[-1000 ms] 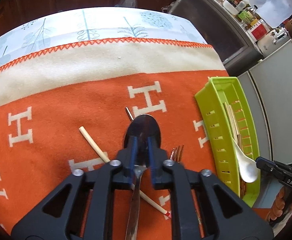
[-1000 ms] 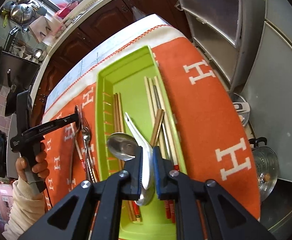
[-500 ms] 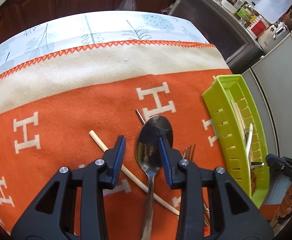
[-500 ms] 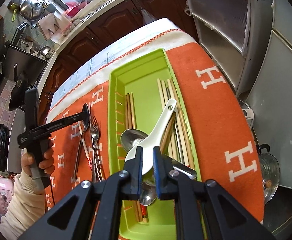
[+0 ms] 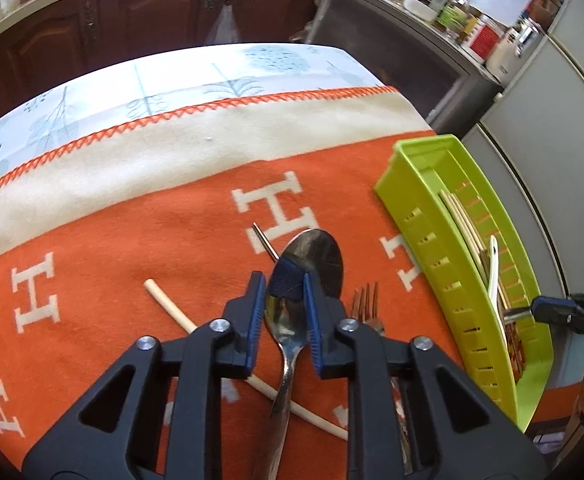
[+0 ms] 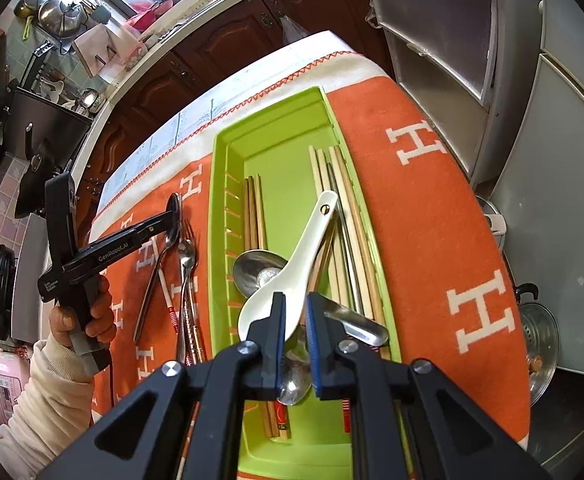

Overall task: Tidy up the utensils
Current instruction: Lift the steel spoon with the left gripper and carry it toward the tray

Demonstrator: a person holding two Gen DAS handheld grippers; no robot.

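A steel spoon (image 5: pixel 308 264) lies on the orange cloth, its neck between the fingers of my left gripper (image 5: pixel 284 292), which stand a little apart around it. A fork (image 5: pixel 366 300) and a pale chopstick (image 5: pixel 172 312) lie beside it. The green tray (image 5: pixel 424 236) stands to the right. In the right wrist view the tray (image 6: pixel 276 140) holds chopsticks (image 6: pixel 344 200), metal spoons (image 6: pixel 256 270) and a white ceramic spoon (image 6: pixel 296 256). My right gripper (image 6: pixel 292 312) hovers over the white spoon's bowl, jaws slightly apart, not gripping.
The table's far edge with a white patterned cloth (image 5: pixel 172 80) lies beyond the orange cloth. Kitchen cabinets (image 6: pixel 220 40) stand behind. A pot (image 6: pixel 540 336) sits on the floor to the right of the table. The left gripper also shows in the right wrist view (image 6: pixel 172 216).
My left gripper let go of the steel spoon, opened wide, then narrowed around its neck. My right gripper released the white spoon into the tray and drew back a little.
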